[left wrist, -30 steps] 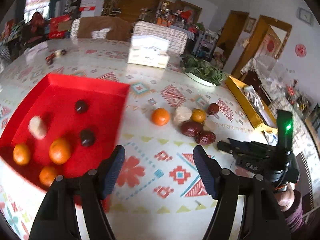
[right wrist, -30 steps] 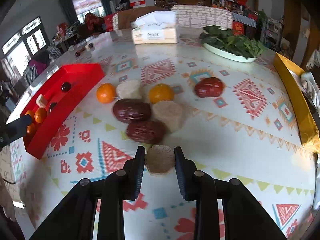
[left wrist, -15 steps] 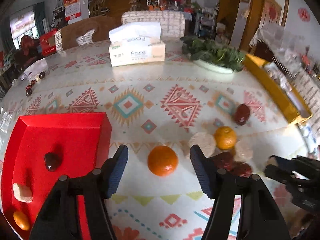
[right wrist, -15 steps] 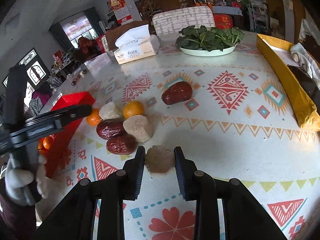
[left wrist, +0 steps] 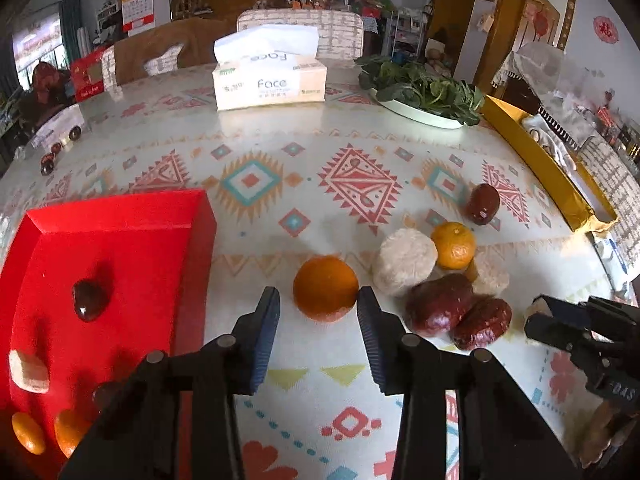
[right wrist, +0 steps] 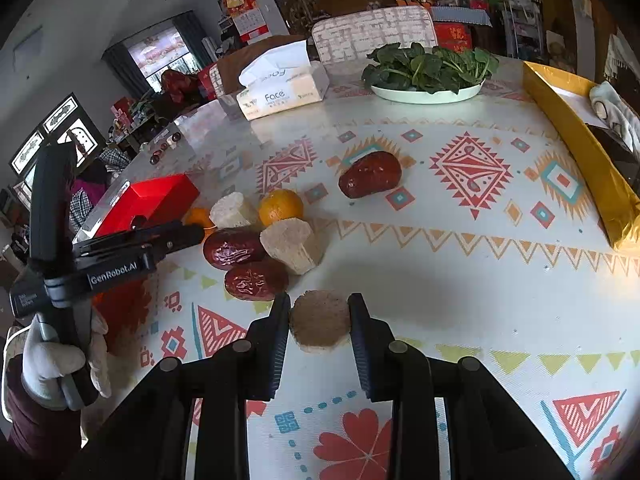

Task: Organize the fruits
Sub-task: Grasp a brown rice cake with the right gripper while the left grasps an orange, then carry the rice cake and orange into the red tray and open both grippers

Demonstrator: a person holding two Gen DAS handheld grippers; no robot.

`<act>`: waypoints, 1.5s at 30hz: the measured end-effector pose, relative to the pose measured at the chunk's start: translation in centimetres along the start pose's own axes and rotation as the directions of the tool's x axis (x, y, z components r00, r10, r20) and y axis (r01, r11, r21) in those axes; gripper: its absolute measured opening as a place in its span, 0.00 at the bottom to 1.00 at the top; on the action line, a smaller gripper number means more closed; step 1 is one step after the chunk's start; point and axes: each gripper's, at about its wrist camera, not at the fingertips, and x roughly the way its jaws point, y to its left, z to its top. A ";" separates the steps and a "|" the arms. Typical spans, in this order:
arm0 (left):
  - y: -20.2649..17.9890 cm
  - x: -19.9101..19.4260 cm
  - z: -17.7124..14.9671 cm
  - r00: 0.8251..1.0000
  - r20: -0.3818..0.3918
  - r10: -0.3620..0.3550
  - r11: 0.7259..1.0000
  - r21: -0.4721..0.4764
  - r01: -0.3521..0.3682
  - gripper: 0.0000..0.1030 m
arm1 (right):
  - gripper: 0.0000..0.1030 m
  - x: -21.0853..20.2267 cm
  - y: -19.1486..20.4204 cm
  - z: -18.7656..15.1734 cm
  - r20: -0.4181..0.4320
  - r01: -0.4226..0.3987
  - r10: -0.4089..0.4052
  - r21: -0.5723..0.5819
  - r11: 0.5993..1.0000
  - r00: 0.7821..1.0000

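Note:
My left gripper (left wrist: 318, 304) is open, its fingers on either side of an orange mandarin (left wrist: 325, 288) on the tablecloth. To its left the red tray (left wrist: 120, 248) holds a dark date (left wrist: 90, 300), a pale chunk (left wrist: 28, 372) and two mandarins (left wrist: 28, 432). To the right lie a pale chunk (left wrist: 406, 262), another mandarin (left wrist: 454, 245) and three red dates (left wrist: 440, 310). My right gripper (right wrist: 319, 314) is shut on a round beige chunk (right wrist: 320, 322), held just above the cloth near the dates (right wrist: 256, 280). It also shows in the left wrist view (left wrist: 560, 320).
A tissue box (left wrist: 268, 80) and a plate of greens (left wrist: 424, 94) stand at the back. A gold box (left wrist: 544, 168) lies along the right edge. Small dark fruits (left wrist: 48, 164) sit at the far left. The gloved left hand (right wrist: 56, 364) shows in the right wrist view.
My left gripper has moved forward and right from over the tray until its open fingers flank the mandarin. My right gripper has kept hold of the beige chunk and barely moved.

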 end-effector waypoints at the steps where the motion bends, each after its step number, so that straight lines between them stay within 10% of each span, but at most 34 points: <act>1: -0.1 0.1 0.2 1.000 -0.002 0.009 1.000 0.001 -0.009 0.41 | 0.31 0.1 0.0 0.0 -0.001 0.001 -0.001 -0.002 1.000 1.000; 9: -0.9 0.6 0.1 0.999 0.018 0.027 1.000 -0.004 -0.027 0.32 | 0.31 0.4 0.1 0.0 -0.008 0.009 -0.009 -0.006 1.000 1.000; 20: 3.5 -8.9 -3.0 0.971 0.207 -0.116 0.972 -0.177 0.154 0.32 | 0.31 -0.5 1.1 -0.3 0.043 -0.034 0.036 -0.049 0.998 0.998; 27: 10.8 -12.6 -3.4 0.973 0.230 -0.001 0.967 -0.247 0.059 0.32 | 0.31 -0.3 2.9 1.2 0.012 -0.286 0.286 0.056 0.957 0.958; 38: 20.6 -8.6 -2.2 0.991 0.097 0.096 0.936 -0.348 -0.056 0.32 | 0.31 4.6 17.0 5.5 -0.121 -0.355 0.342 -0.116 0.928 0.932; 45: 22.9 -6.0 -2.2 0.995 0.036 0.096 0.924 -0.374 -0.076 0.32 | 0.31 10.6 23.4 6.2 -0.175 -0.249 0.210 -0.243 0.937 0.962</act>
